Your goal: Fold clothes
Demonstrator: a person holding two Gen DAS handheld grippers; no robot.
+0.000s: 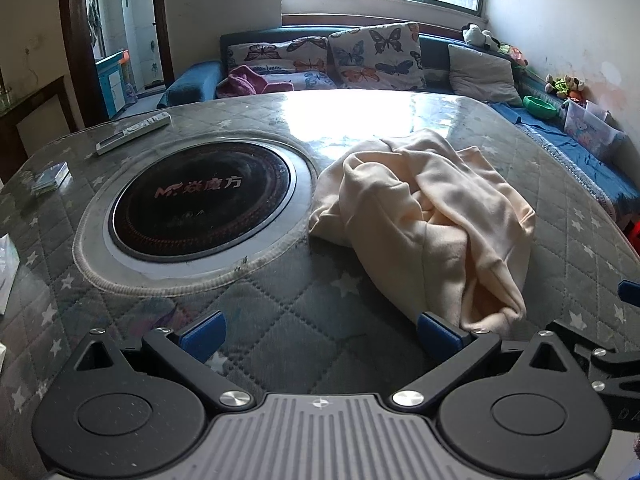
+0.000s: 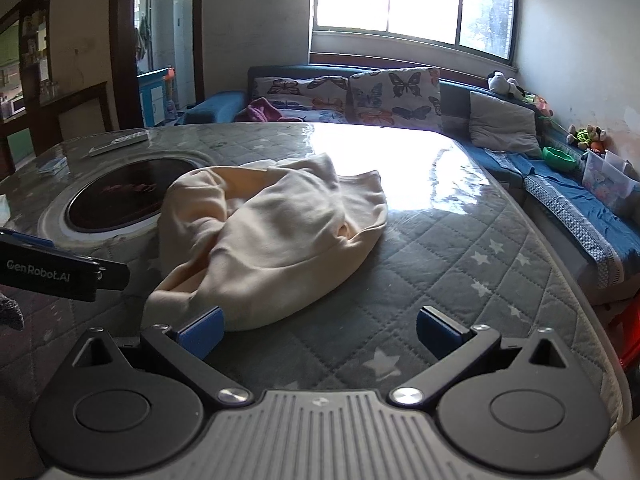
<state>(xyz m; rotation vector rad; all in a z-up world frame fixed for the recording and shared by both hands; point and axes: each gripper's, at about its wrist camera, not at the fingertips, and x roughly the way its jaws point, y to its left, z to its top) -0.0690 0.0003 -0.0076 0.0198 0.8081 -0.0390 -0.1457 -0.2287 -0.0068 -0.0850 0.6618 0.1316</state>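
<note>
A cream garment (image 1: 428, 216) lies crumpled in a heap on the quilted grey table cover (image 1: 304, 312), right of the round cooktop. It also shows in the right wrist view (image 2: 272, 236). My left gripper (image 1: 320, 334) is open and empty, low over the cover, with its right finger just short of the garment's near end. My right gripper (image 2: 318, 330) is open and empty, with its left finger close to the garment's near edge. The left gripper's body (image 2: 52, 272) shows at the left edge of the right wrist view.
A round black cooktop (image 1: 200, 200) is set into the table. A remote control (image 1: 134, 132) and a small pack (image 1: 52, 178) lie at the far left. A blue sofa (image 2: 568, 200) with butterfly cushions (image 1: 376, 56) wraps the far and right sides.
</note>
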